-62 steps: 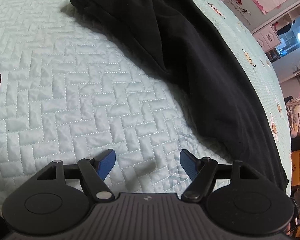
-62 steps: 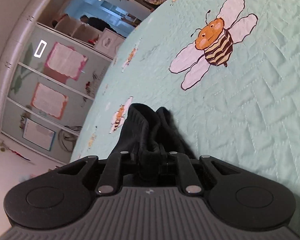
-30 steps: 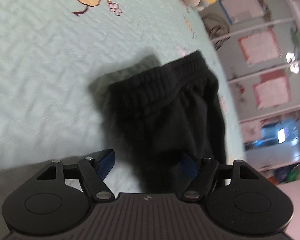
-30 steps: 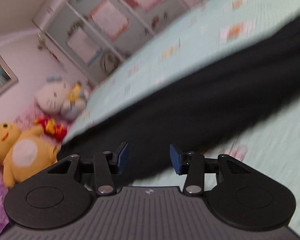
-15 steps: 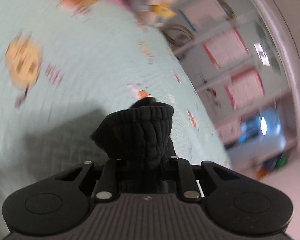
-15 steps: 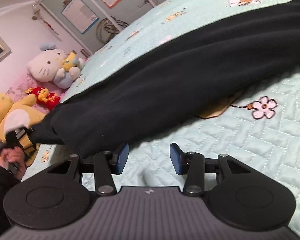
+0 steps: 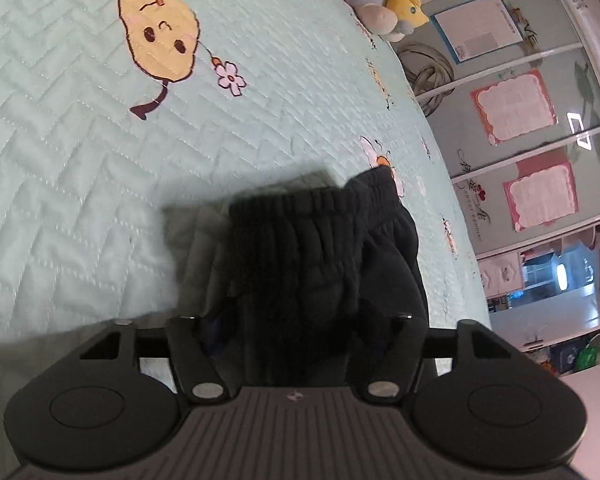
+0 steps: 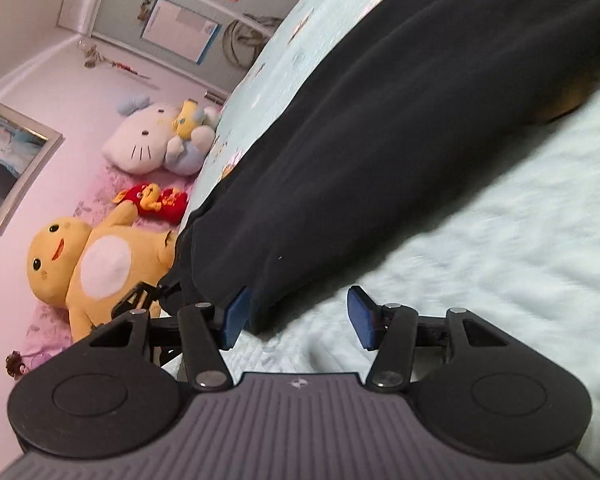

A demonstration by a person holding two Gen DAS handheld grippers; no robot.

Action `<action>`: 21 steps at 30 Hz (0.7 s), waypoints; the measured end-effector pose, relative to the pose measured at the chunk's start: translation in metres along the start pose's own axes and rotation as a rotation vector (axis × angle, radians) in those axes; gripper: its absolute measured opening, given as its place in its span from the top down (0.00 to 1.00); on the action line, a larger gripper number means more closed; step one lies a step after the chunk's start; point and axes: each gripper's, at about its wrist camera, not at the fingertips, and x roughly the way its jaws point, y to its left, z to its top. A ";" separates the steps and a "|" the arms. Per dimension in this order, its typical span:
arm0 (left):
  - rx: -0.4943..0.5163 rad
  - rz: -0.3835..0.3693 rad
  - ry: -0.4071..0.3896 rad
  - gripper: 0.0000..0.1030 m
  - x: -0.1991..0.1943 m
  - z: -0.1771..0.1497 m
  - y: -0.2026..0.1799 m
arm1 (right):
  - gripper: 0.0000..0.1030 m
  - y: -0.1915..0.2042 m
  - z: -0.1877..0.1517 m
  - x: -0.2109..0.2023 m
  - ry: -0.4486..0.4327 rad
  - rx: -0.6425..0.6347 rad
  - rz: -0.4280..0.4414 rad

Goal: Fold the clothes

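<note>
Black trousers (image 7: 308, 248) lie on a pale green quilted bed (image 7: 80, 160). In the left wrist view their ribbed waistband is bunched up right in front of my left gripper (image 7: 296, 332). Its jaws are opening and stand wide, with the cloth loose between them and covering most of the pads. In the right wrist view the trousers (image 8: 380, 140) stretch away to the upper right. My right gripper (image 8: 298, 314) is low over the quilt (image 8: 500, 260), its jaws opening. The folded edge of the cloth lies just beside the left pad (image 8: 234, 314), and nothing is pinched.
Plush toys sit at the head of the bed: a yellow one (image 8: 92, 256), a red one (image 8: 156, 200) and a white cat (image 8: 152, 144). Wardrobe doors with pink posters (image 7: 520, 120) stand beyond the far side of the bed.
Half a second ago my left gripper was shut on the lifted waistband; its jaws have now spread and the waistband rests on the quilt. My right gripper sank, rolled and moved up to the trousers' edge.
</note>
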 end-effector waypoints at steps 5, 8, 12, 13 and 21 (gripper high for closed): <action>0.012 0.004 0.007 0.86 0.008 -0.001 -0.002 | 0.86 0.010 0.007 0.024 -0.035 0.001 0.044; 0.029 -0.034 0.006 0.87 0.001 0.007 -0.003 | 0.98 0.016 0.019 0.021 -0.075 -0.024 0.044; 0.073 -0.043 0.043 0.85 0.008 0.012 0.001 | 0.98 0.015 0.036 0.002 -0.151 -0.030 0.051; 0.068 -0.025 0.058 0.83 0.012 0.011 0.004 | 0.95 0.011 0.038 0.002 -0.147 -0.029 0.048; -0.010 -0.047 0.040 0.38 -0.017 -0.018 0.028 | 0.56 0.004 0.009 0.004 -0.045 0.000 0.035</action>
